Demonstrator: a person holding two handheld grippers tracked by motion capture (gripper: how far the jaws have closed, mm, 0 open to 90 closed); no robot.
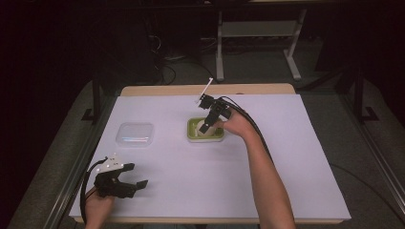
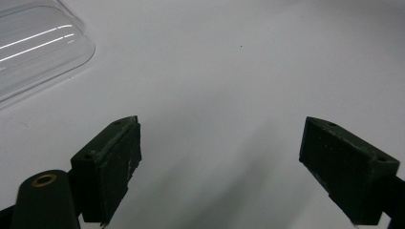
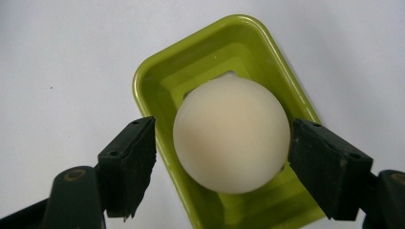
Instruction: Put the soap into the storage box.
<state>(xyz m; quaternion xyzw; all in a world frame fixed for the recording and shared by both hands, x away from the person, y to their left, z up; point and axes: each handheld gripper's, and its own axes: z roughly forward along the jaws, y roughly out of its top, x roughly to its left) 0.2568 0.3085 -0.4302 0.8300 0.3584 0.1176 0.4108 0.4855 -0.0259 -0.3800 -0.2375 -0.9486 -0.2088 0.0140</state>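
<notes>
Here, a table under a white sheet, seen from above. Near the middle, slightly toward the far edge: a green tray with a pale cream ball sitting in it. To the left of the tray, well apart: a clear lid, lying flat.

Right gripper poised over the tray, pointing down, held by a hand reaching in from the near edge. Jaws wide apart, one on each side of the ball. Right jaw at or almost at the ball's side; left jaw with a clear gap. Nothing gripped yet. Whether the right jaw truly touches: hard to tell.

Left gripper resting near the near left corner, jaws wide open, holding nothing, bare sheet between them. A corner of the lid at the upper left of the left gripper view.

Likely step: closing on the ball to lift it out of the tray. To do it well:
- Centre first, shifting slightly toward the left jaw, so both pads meet the ball together.
- Aim the pads at the widest part of the ball, not above it; otherwise likely to squirt upward or sideways.
- Keep jaw tips clear of the tray rim, since the left jaw hangs over it.
- Close slowly, with an even squeeze; round and smooth, so probably slippery.
- Lift straight up, to avoid dragging the tray along.
</notes>
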